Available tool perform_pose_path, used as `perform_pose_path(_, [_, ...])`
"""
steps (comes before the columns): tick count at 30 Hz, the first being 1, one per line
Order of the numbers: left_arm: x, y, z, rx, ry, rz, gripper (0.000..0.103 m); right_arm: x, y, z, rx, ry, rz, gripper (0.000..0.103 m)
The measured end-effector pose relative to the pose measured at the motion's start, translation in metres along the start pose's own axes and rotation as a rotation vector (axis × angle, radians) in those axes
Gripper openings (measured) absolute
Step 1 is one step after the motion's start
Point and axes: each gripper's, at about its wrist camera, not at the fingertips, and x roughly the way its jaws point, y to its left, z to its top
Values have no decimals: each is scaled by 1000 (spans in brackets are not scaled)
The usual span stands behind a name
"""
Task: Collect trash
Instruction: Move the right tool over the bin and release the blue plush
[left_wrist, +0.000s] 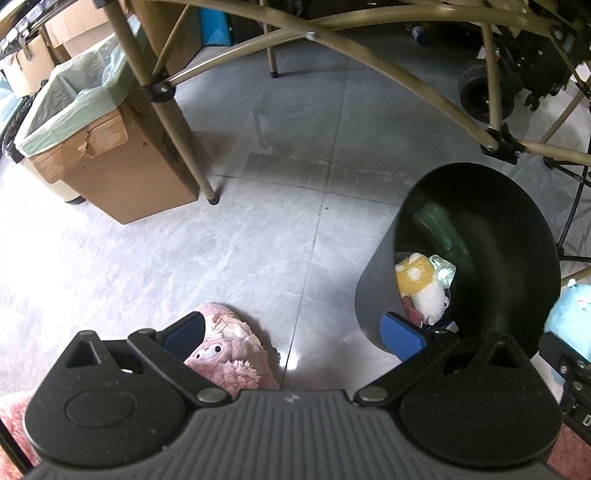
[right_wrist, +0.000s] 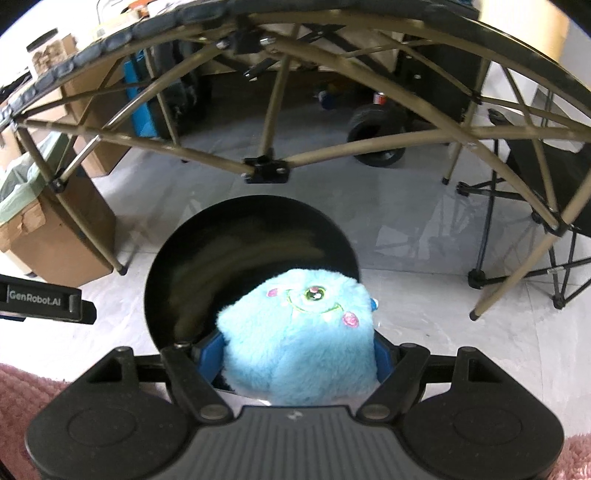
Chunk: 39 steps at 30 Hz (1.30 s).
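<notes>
A black round bin (right_wrist: 251, 236) stands on a pale grey tiled floor (left_wrist: 229, 258), and everything here is placed relative to it. The right gripper (right_wrist: 299, 354) is poised over the bin's near rim, its jaws partly open and pressed against both sides of a fluffy blue plush toy (right_wrist: 299, 339), which it holds above the bin's mouth. Inside the bin, seen from the left wrist view, lie a yellow and white plush toy (left_wrist: 424, 284) and a crumpled bit of clear wrapping (left_wrist: 445, 269). The left gripper (left_wrist: 295, 336) is to the left of the bin, its jaws wide apart and holding nothing. Under its left finger, on the floor left of the bin, lies a pink plush toy (left_wrist: 229, 350). Farther left of the bin stands a cardboard box (left_wrist: 110, 162) lined with a pale green bag. Behind the bin rise the tan legs of a folding counter (right_wrist: 266, 110).
</notes>
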Motion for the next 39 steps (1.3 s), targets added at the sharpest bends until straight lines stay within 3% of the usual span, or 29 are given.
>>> perform_pose_path(23, [10,25,0,-36,21,14,103,49,46,33,39,100,20,76])
perform_pose_path(39, [14,28,3,-45,28,22,103,75,55,39,57,190,20,78])
